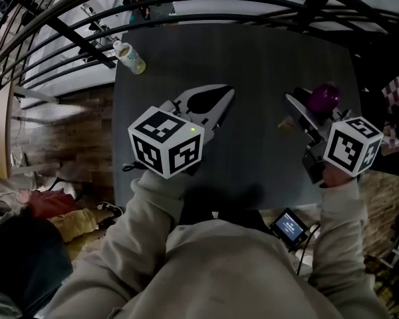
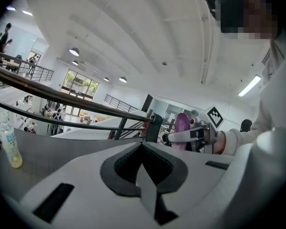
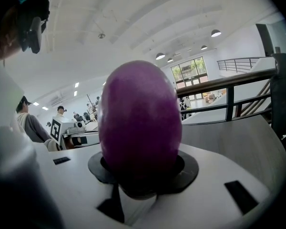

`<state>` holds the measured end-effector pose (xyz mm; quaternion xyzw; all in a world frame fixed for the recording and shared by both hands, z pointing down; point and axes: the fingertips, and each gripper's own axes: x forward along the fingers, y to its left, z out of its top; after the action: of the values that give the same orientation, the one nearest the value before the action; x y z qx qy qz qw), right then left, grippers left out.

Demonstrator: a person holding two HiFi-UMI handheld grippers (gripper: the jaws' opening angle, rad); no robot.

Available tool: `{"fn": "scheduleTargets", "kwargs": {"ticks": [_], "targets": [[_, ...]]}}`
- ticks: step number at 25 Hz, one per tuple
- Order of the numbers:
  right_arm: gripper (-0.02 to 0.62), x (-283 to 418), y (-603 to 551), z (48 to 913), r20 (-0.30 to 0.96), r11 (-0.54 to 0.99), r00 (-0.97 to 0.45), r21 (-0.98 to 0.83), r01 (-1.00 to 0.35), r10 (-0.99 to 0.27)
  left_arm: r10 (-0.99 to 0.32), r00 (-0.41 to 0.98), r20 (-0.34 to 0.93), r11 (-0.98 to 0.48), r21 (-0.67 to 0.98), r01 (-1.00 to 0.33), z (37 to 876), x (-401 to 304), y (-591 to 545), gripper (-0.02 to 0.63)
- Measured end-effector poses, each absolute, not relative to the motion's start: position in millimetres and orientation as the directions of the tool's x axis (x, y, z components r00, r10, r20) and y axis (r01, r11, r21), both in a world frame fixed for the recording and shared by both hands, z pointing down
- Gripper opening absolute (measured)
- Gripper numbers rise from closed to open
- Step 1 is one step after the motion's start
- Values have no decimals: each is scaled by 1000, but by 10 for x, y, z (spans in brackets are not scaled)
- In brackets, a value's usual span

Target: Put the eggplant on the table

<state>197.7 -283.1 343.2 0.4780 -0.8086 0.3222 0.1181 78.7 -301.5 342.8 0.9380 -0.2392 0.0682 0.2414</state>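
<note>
A purple eggplant [image 1: 324, 97] sits upright between the jaws of my right gripper [image 1: 314, 106], which is shut on it above the right side of the dark grey table [image 1: 253, 58]. In the right gripper view the eggplant [image 3: 139, 123] fills the middle, standing in the dark pads of the right gripper [image 3: 143, 178]. My left gripper [image 1: 221, 97] hovers over the table's middle left with its jaws together and nothing between them. From the left gripper view, its jaws [image 2: 143, 149] meet, and the eggplant [image 2: 182, 127] shows to the right in the right gripper [image 2: 189, 135].
A small plastic bottle [image 1: 130, 57] lies near the table's far left corner; it shows as the bottle [image 2: 9, 144] at the left. A black railing [image 1: 186, 8] runs beyond the table's far edge. A small screen device [image 1: 290, 226] hangs at the near edge.
</note>
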Motion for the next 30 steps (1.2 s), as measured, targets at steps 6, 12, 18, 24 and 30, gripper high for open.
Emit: {"fn": "scheduleTargets", "kwargs": {"ticks": [6,12,18,24,30], "targets": [[173,2023,-2879,3662,518,322,-517,-421,-848,-682,-407,875,261,-757,441,-483,3644,847,-3028,5],[173,2063,-2879,3929,542,302,-516,-437,-847,-663,-391,876,284,-747,459,-482,3892,928,-3003,5],[173,2068,-2820,4205,571,283,-520,-454,-845,-635,-375,872,314,-728,483,-487,4152,965,-2929,5],[173,2023,-2801,4515,607,263,-526,-471,-842,-596,-364,870,332,-703,515,-491,4372,956,-2912,5],[173,1930,-2786,4881,641,248,-546,-499,-830,-539,-348,869,352,-676,549,-492,4627,977,-2899,5]]}}
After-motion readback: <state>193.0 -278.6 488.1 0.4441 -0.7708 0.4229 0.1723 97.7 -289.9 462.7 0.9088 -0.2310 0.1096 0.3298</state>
